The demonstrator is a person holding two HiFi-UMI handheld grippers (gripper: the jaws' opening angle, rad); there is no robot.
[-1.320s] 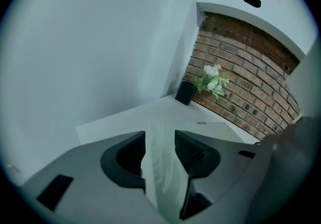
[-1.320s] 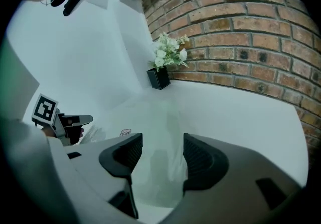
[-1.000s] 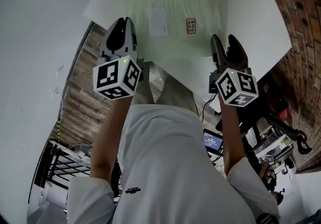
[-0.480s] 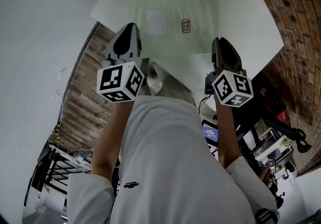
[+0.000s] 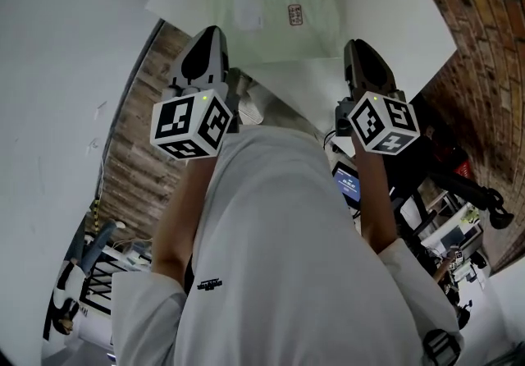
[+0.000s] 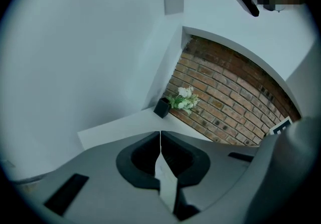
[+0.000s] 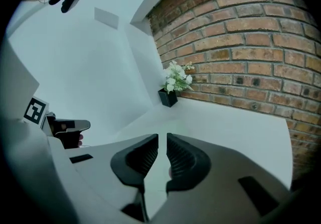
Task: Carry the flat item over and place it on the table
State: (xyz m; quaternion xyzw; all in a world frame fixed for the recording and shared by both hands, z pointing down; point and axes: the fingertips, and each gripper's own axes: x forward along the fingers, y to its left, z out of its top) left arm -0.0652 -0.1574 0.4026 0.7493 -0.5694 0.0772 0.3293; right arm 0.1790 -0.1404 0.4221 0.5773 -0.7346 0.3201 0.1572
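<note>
The flat item (image 5: pixel 275 16), a pale green packet with a white label and a small red mark, lies flat on the white table (image 5: pixel 394 20). My left gripper (image 5: pixel 209 34) hovers at the table's near left edge, just short of the packet's left side. My right gripper (image 5: pixel 359 48) is beside the packet's near right corner. Both are shut. In the left gripper view the jaws (image 6: pixel 160 135) meet at the tips. The right gripper view shows the jaws (image 7: pixel 162 137) nearly together, with nothing gripped that I can make out.
A brick wall (image 5: pixel 484 52) runs along the table's right side. A small black pot with white flowers (image 7: pixel 169 97) stands in the far corner. Wooden floor (image 5: pixel 135 159) lies to the left. Stands and gear (image 5: pixel 443 217) crowd the lower right.
The right jaws went from wide open to shut, and the left jaws closed the last bit. Both grippers drew back toward the table's near edge. The packet stayed on the table.
</note>
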